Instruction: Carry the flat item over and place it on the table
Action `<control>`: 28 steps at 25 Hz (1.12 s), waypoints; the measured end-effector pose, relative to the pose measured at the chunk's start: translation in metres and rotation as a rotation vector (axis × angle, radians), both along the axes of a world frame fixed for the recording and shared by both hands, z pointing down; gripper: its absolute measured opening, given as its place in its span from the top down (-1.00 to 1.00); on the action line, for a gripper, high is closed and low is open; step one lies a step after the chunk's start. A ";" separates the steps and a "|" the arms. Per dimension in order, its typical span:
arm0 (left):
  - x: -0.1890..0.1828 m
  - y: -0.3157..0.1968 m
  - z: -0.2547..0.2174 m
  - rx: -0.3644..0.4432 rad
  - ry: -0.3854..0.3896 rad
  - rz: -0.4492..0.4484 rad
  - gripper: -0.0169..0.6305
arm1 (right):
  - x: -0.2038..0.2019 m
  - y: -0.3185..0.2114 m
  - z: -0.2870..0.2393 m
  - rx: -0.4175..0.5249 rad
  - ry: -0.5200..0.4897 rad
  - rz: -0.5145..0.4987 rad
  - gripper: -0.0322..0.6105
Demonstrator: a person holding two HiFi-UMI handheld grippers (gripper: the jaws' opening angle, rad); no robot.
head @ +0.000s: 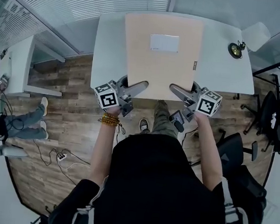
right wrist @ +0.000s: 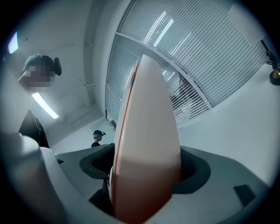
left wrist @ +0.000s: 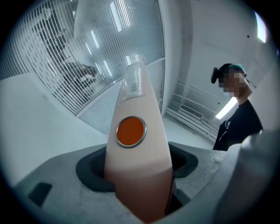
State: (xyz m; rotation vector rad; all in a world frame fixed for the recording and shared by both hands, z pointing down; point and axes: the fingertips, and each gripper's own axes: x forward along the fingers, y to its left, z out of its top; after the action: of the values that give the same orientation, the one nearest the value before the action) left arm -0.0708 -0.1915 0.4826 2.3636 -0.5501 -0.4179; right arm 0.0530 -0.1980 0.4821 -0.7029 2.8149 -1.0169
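- A white table with rounded corners (head: 108, 47) fills the top of the head view, above a wooden plank floor (head: 69, 127).
- A pale peach, flat rectangular board (head: 159, 69) lies over the table's middle. It reaches from the far edge to just past the near edge. Whether it rests on the surface or hangs just above cannot be told.
- The left gripper (head: 137, 88) has its jaws clamped on the board's near left corner, one above and one below.
- The right gripper (head: 179, 91) pinches the near right corner the same way.
- A white rectangular label (head: 164, 43) sits on the board's top face, toward the far edge.
- A small black-and-brass object (head: 235, 49) stands by the table's far right corner.
- In the left gripper view, an orange metal-rimmed disc (left wrist: 131, 131) shows on the board.
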 end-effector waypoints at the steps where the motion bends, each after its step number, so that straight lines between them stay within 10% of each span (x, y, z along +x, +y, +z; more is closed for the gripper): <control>1: 0.002 -0.006 0.001 0.002 -0.002 -0.001 -0.05 | 0.002 -0.006 0.002 0.002 -0.003 0.000 -0.26; 28: 0.016 -0.139 0.089 -0.240 0.022 -0.118 -0.10 | 0.023 -0.144 0.084 -0.241 -0.029 0.030 -0.26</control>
State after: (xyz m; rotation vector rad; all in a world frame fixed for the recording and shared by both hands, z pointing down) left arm -0.0543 -0.3303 0.5718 2.1021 -0.6926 -0.4060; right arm 0.0760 -0.3421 0.5660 -0.7427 2.6756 -1.3636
